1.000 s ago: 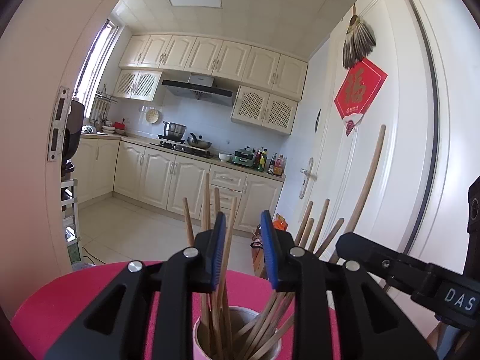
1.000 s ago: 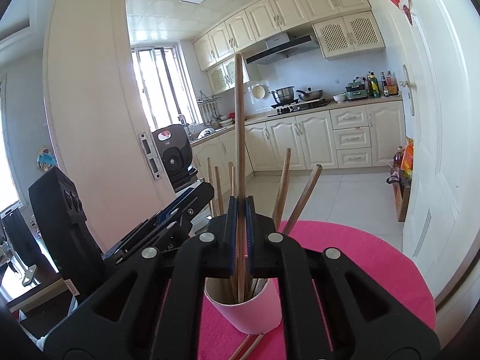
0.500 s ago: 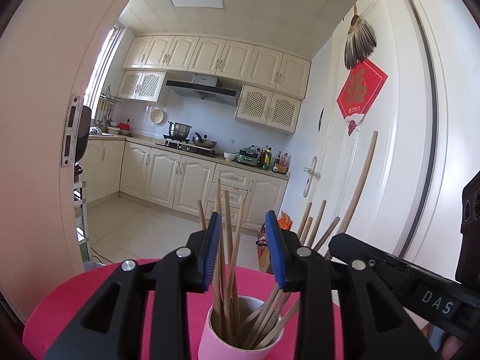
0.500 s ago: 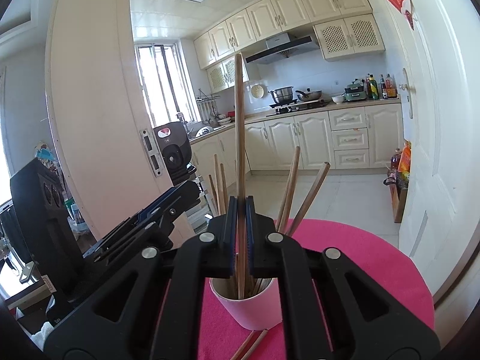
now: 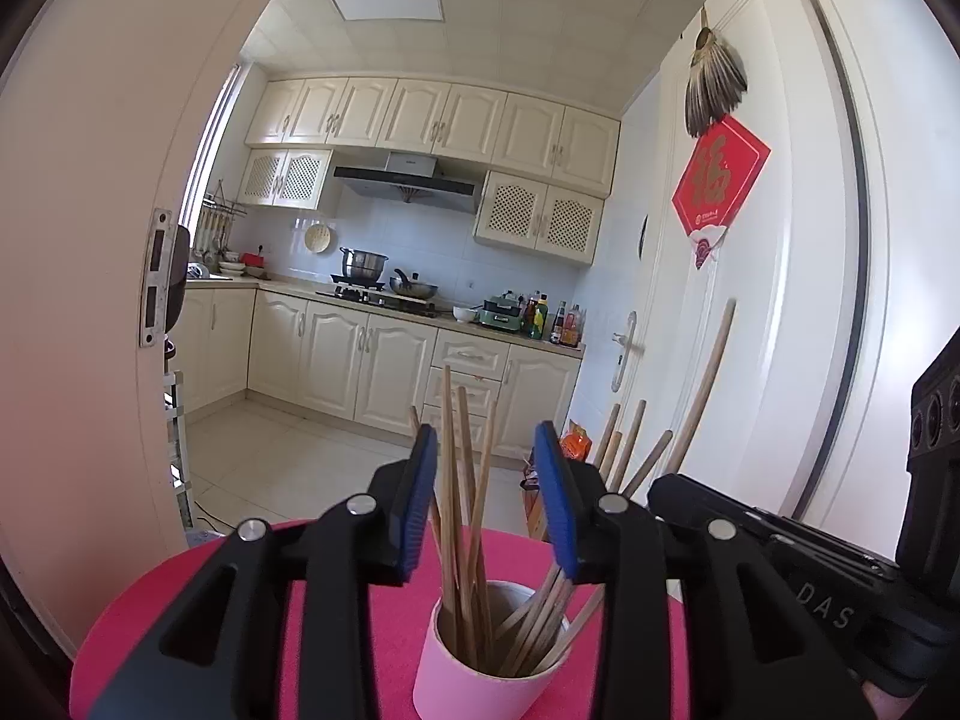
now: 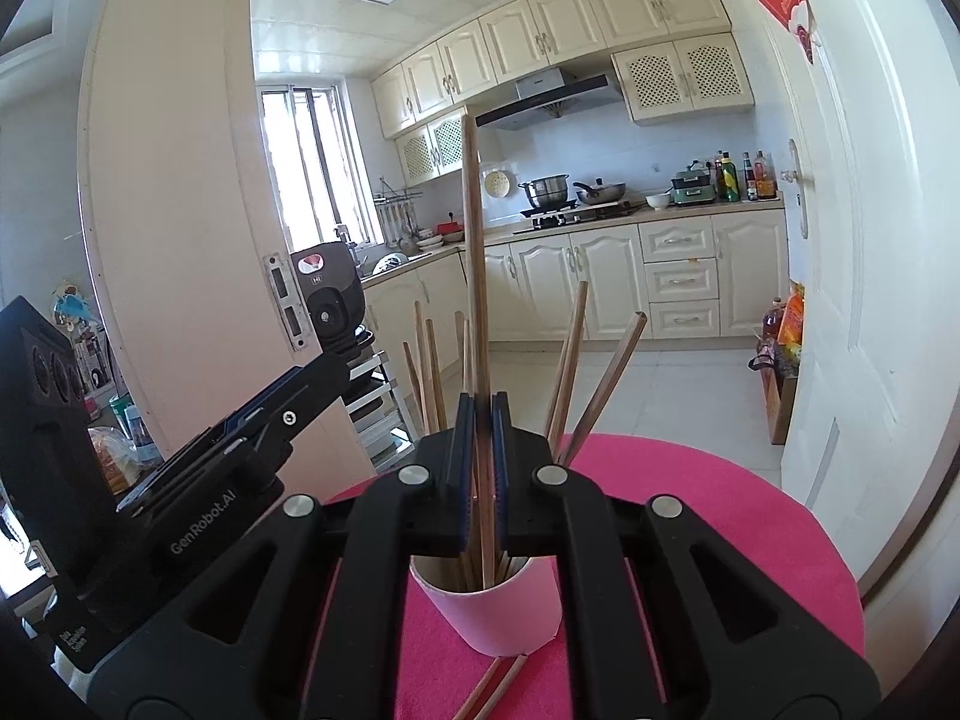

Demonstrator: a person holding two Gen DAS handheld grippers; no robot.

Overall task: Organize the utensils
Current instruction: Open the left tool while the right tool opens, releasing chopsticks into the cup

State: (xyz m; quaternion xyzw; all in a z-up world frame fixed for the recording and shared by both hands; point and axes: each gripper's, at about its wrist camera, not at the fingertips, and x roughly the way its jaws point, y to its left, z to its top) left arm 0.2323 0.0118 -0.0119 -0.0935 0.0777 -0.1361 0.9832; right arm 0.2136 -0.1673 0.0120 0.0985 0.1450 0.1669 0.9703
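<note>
- Chopsticks: bundle standing in pink cup, fanned out; some upright at the cup's left side, the rest leaning right against the rim.
- Pink cup: upright on round pink counter, directly ahead of both claws; open top visible in both wrist views.
- Left claw: partly open, just been widening; blue pads either side of the upright sticks in the view, no pad pressing on any of them. Holding nothing.
- Right claw: closed narrow on one long chopstick, gripped low on its shaft between the blue pads. Stick nearly vertical, top end well above the others, lower end reaching down into the cup mouth.
- Whether that lower end touches the cup bottom: cannot tell, hidden by the cup wall.
- Two loose chopsticks: flat on the counter just in front of the cup base, side by side, seen in the right wrist view only.
- Right claw body seen at the right edge of the left wrist view, left claw body at the left edge of the right wrist view; the two close together, either side of the cup.
- Background: kitchen with cream cabinets, pots on the stove, white door with a red paper decoration.
</note>
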